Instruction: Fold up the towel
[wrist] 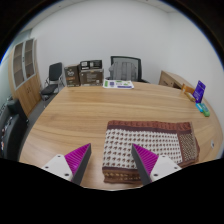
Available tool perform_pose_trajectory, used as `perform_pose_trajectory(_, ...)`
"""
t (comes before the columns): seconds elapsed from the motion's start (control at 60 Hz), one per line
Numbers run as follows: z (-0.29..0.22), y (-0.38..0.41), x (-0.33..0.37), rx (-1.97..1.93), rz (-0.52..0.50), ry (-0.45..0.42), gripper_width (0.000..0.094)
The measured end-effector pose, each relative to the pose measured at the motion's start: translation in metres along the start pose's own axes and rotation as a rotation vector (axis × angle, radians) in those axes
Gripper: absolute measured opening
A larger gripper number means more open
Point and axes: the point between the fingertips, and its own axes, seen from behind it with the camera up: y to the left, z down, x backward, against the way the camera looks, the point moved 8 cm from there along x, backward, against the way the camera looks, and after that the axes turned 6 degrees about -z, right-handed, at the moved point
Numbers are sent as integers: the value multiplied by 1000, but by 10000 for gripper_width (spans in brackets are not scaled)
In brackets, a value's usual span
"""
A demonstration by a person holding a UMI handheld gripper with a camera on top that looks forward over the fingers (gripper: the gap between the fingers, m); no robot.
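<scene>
A patterned towel (150, 147), white with small dark motifs and a brown border, lies folded on the round wooden table (90, 115). Its near folded edge lies between and just ahead of my fingers. My gripper (111, 161) is open and holds nothing. The left pad (78, 158) is over bare table beside the towel. The right pad (145, 160) is over the towel's surface. I cannot tell whether the fingers touch the towel.
A purple object (200, 92) and a small green item (205, 110) stand at the table's far right edge. Papers (118, 85) lie at the far edge. Office chairs (125, 68), a cabinet (25, 65) and shelves stand behind the table.
</scene>
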Motion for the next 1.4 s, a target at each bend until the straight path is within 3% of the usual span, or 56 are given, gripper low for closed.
perform_pose_trajectory(0.133,7,-6,-48,24,19,75,720)
perform_pose_trajectory(0.167,2,-6,-50,34,24,51,698)
perform_pose_trajectory(0.333,-5,-18,-57,94,88,55,99)
perform_pose_trajectory(0.517,-11,-15,-53,65,91,85,51)
perform_pose_trajectory(0.617,-28,-2,-35,-9,52,83,51)
perform_pose_trajectory(0.783,-94,23,16,-203,-99,-35,51)
perform_pose_trajectory(0.9,-124,-2,42,-294,-125,-113,52)
perform_pose_trajectory(1.0,-117,-45,40,-321,-80,-122,51)
perform_pose_trajectory(1.183,-50,-123,15,-357,-10,-22,80)
perform_pose_trajectory(1.233,-37,-137,11,-371,-20,11,146)
perform_pose_trajectory(1.283,-25,-149,9,-381,-39,37,270)
perform_pose_trajectory(1.4,-10,-181,18,-318,-15,77,742)
